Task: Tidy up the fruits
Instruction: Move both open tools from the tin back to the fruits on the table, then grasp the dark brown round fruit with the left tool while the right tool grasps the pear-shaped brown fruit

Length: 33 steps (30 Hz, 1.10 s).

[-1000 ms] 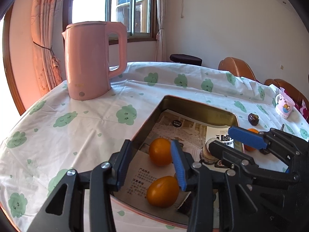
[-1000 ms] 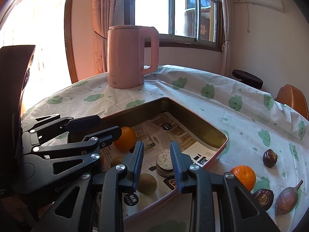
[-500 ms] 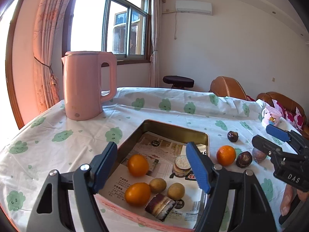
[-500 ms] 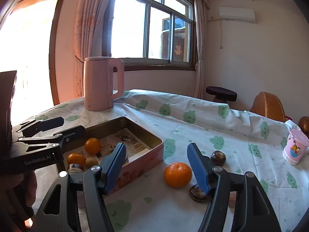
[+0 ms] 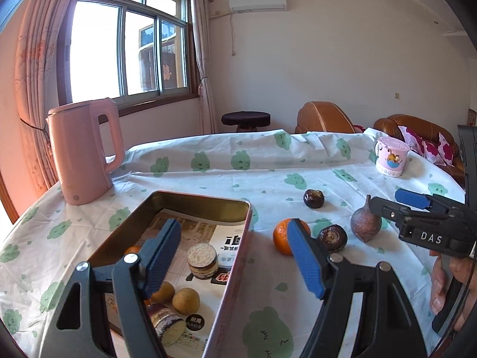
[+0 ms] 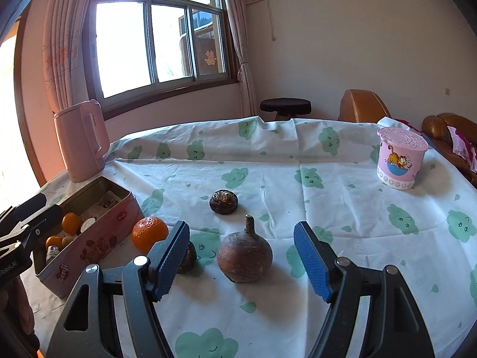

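A pink tin box [image 5: 235, 256] [image 6: 89, 247] lined with newspaper holds oranges [image 6: 70, 223], small brown fruits [image 5: 186, 300] and round cakes [image 5: 201, 259]. On the cloth to its right lie an orange [image 5: 281, 237] [image 6: 149, 234], a brown stemmed fruit [image 5: 365, 225] [image 6: 244, 256] and two dark wrinkled fruits [image 5: 313, 198] [image 6: 223, 202] [image 5: 332, 238]. My left gripper [image 5: 238, 258] is open over the box's right edge. My right gripper [image 6: 243, 262] is open, its jaws on either side of the stemmed fruit and a little nearer the camera.
A pink kettle [image 5: 85, 155] stands at the table's far left. A pink lidded cup [image 6: 401, 158] stands at the far right. The table carries a white cloth with green clouds [image 6: 313, 191]. Brown chairs [image 5: 325, 117] stand behind it.
Both grippers have opened wide, pulled back out of the box and swung right. The right gripper now faces the stemmed fruit.
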Tool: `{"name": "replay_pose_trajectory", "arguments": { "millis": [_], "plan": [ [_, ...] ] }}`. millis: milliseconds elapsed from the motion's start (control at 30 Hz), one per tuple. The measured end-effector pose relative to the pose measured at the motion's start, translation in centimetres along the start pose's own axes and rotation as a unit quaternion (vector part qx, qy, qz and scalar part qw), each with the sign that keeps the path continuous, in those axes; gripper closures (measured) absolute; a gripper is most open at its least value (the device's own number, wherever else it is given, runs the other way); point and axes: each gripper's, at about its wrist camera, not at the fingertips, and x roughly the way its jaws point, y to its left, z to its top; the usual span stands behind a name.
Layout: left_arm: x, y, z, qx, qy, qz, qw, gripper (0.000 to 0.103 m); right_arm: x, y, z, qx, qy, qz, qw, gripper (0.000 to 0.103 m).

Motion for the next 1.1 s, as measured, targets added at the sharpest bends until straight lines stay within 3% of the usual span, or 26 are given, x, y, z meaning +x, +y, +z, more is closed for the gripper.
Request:
{"name": "replay_pose_trajectory", "arguments": {
  "millis": [500, 667, 833, 1100],
  "plan": [
    [5.8, -4.8, 0.3, 0.045, 0.086, -0.047, 0.9942, 0.029, 3.3, -0.4, 0.0, 0.012, 0.076, 0.012, 0.997, 0.029],
    [7.6, -5.7, 0.3, 0.056, 0.122, -0.063, 0.989, 0.039, 4.4, -0.6, -0.1, 0.018, 0.103, 0.019, 0.994, 0.041],
    [8.9, -6.0, 0.2, 0.054, 0.146, -0.067, 0.9855, 0.039, 5.4, -1.0, -0.4, 0.03, 0.126, 0.025, 0.991, 0.048],
    [9.8, -6.1, 0.4, 0.052, 0.155, -0.061, 0.9847, 0.047, 5.6, -0.8, -0.4, 0.028, 0.132, 0.027, 0.991, 0.05]
  ]
}}
